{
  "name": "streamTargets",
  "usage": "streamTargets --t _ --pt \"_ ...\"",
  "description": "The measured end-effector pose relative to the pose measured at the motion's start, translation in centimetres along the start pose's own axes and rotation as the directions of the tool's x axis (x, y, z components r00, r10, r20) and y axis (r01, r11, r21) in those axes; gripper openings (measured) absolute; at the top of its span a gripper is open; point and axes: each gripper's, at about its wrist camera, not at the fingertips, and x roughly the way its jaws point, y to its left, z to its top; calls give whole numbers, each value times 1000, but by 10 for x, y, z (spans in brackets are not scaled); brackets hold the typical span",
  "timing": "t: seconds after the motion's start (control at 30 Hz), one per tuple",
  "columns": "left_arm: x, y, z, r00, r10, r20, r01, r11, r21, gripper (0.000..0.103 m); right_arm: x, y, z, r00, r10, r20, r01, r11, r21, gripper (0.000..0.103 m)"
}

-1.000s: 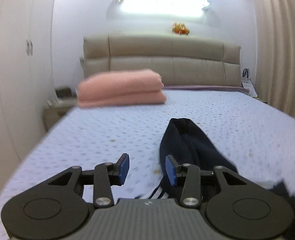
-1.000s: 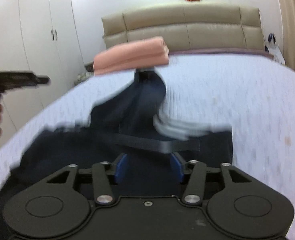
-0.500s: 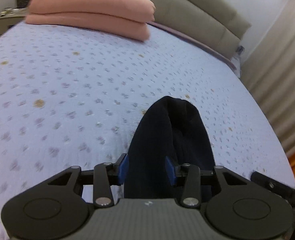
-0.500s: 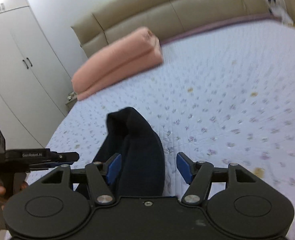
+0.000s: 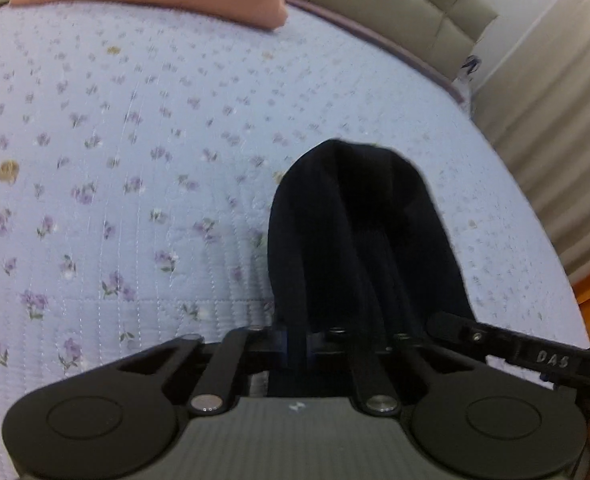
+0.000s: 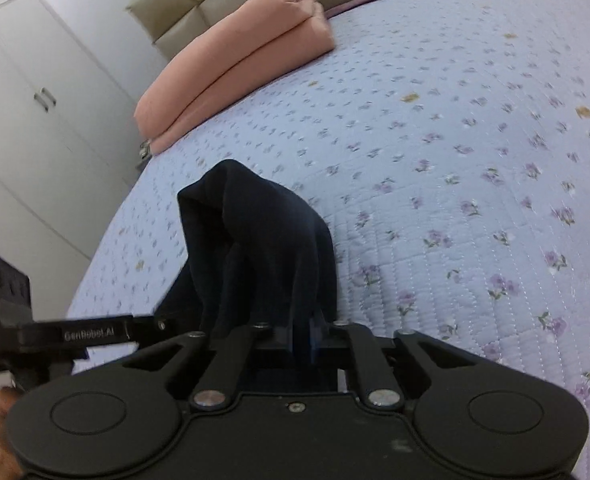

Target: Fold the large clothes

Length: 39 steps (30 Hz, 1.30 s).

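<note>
A dark navy garment [image 5: 359, 232] lies bunched and elongated on the floral bedspread [image 5: 135, 184]. My left gripper [image 5: 299, 344] is shut on the near end of the garment, its blue pads pressed onto the cloth. My right gripper [image 6: 303, 336] is shut on the same garment [image 6: 263, 240] close beside it. The right gripper's body shows at the right edge of the left wrist view [image 5: 535, 356]. The left gripper's body shows at the left edge of the right wrist view [image 6: 75, 336]. The rest of the garment below the grippers is hidden.
A folded pink blanket [image 6: 235, 60] lies near the head of the bed by the beige padded headboard [image 5: 415, 4]. White wardrobe doors [image 6: 35, 120] stand along the left side. A beige curtain [image 5: 555, 100] hangs to the right.
Both grippers have dropped closer to the bed and closed their jaws on the near end of the dark garment. They were open half a second ago.
</note>
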Motion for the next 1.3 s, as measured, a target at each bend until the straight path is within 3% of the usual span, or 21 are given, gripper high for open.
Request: streamTargets --t 0.13,0.27,0.4,0.53,0.63,0.77,0.8,0.83,0.9,1.0,1.03,1.07,1.13,1.23,1.3 --pt "-47 -10 -8 988 -82 128 75 996 56 6 -32 14 -6 996 51 68 -46 996 -78 8" --pt "-120 -17 -30 957 -167 237 151 985 85 6 -94 31 -17 981 103 162 -79 986 -146 8" --pt "-192 -26 -65 933 -218 286 191 974 119 6 -168 53 -36 960 164 225 -116 971 -210 8" --pt "-257 -42 -105 925 -246 291 212 967 145 6 -246 85 -75 955 185 232 -106 942 -318 8" --pt "-299 -58 -146 943 -241 229 202 962 181 6 -299 108 -114 968 177 179 -96 917 -388 8" --pt "-335 -67 -222 982 -183 48 167 956 242 8 -339 121 -174 992 117 38 -87 885 -457 12" --pt "-337 -66 -240 986 -167 -16 166 955 245 8 -345 117 -193 996 88 -15 -85 889 -450 18" --pt "-336 -63 -260 984 -155 -92 173 955 239 9 -348 112 -211 996 57 -70 -82 894 -441 33" --pt "-335 -56 -299 975 -83 -205 130 966 224 11 -354 101 -242 988 -27 -150 -41 901 -431 42" --pt "-330 -41 -330 971 -46 -235 72 992 103 11 -363 78 -279 970 -99 -223 19 942 -336 44" --pt "-327 -36 -333 976 -58 -211 68 997 38 16 -363 70 -286 968 -90 -236 26 965 -262 53" --pt "-324 -33 -333 981 -71 -181 69 997 -21 31 -362 64 -290 968 -67 -242 19 981 -194 59" --pt "-306 -24 -334 980 -118 -162 92 983 -159 58 -354 60 -299 977 -33 -211 18 997 -75 88" --pt "-276 -27 -336 982 -147 -120 113 960 -256 61 -329 59 -308 977 52 -207 -21 989 147 88" --pt "-255 -30 -342 970 -193 -150 138 940 -313 61 -312 57 -310 967 103 -233 -34 959 282 88"
